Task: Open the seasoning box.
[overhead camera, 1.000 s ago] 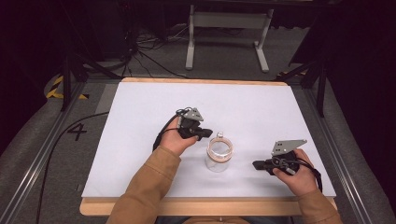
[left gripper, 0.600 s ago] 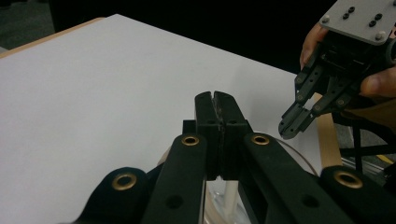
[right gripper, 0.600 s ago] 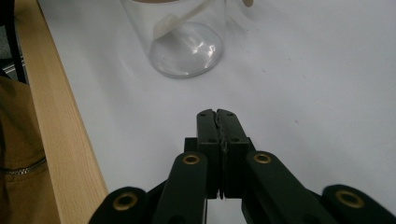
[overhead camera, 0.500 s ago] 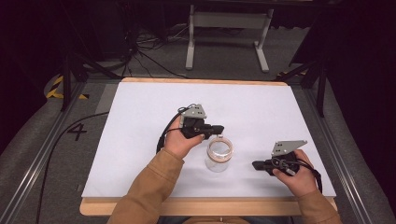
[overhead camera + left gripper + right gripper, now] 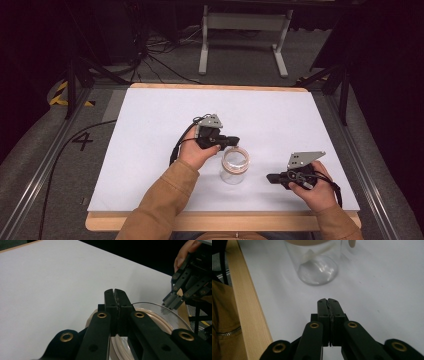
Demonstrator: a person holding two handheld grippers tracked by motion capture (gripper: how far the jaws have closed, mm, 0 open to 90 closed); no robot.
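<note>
A white table [image 5: 150,150] edged in pale wood is seen from above, with two brown sleeves [image 5: 160,205] reaching onto it. Near its front middle a clear glass jar [image 5: 235,166] with a tan rim is stood upright. The left gripper [image 5: 234,142] is held just above that rim — its jaws are pressed together on nothing. The right gripper [image 5: 271,178] is held low beside the jar, apart from it, jaws likewise closed and empty.
</note>
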